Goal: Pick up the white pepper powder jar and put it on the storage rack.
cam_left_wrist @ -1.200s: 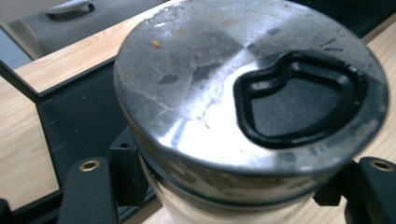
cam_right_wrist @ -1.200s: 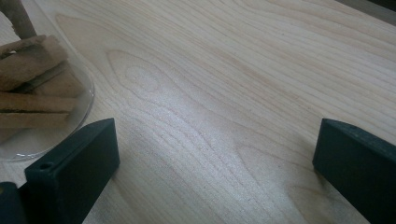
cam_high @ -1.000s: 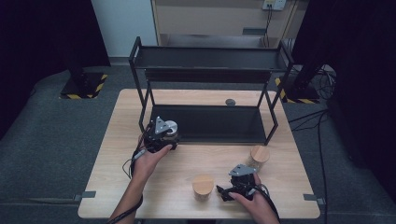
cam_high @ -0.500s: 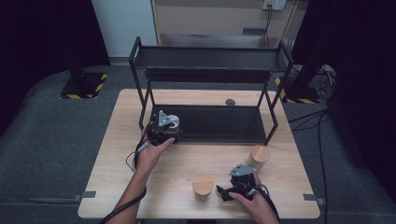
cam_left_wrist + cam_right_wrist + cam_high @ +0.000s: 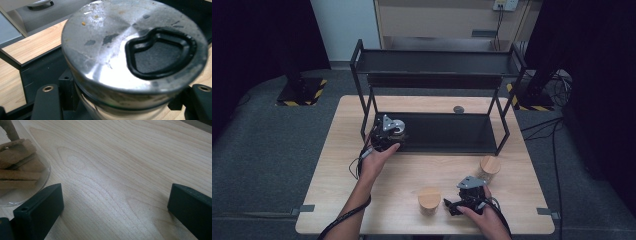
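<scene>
Metal-lidded jar point(image 5: 132, 60) cut off below by the frame, its contents hidden, small dark disc point(image 5: 458, 109) behind the rack point(image 5: 437, 80) too small to identify, glass jar point(image 5: 20, 170) cropped at left.

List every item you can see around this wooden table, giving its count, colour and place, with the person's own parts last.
Table: one, light wood, centre of the floor.
Shelf rack: one, black, two tiers, at the table's back half.
Metal-lidded jar: one, silver lid, in the left claw at the rack's lower tier.
Wooden-lidded jars: two, tan lids, front and right of the table.
Small round disc: one, grey, behind the lower tier.
Left claw: black, shut on the jar.
Right claw: black, open, on the table by the front jar.
</scene>
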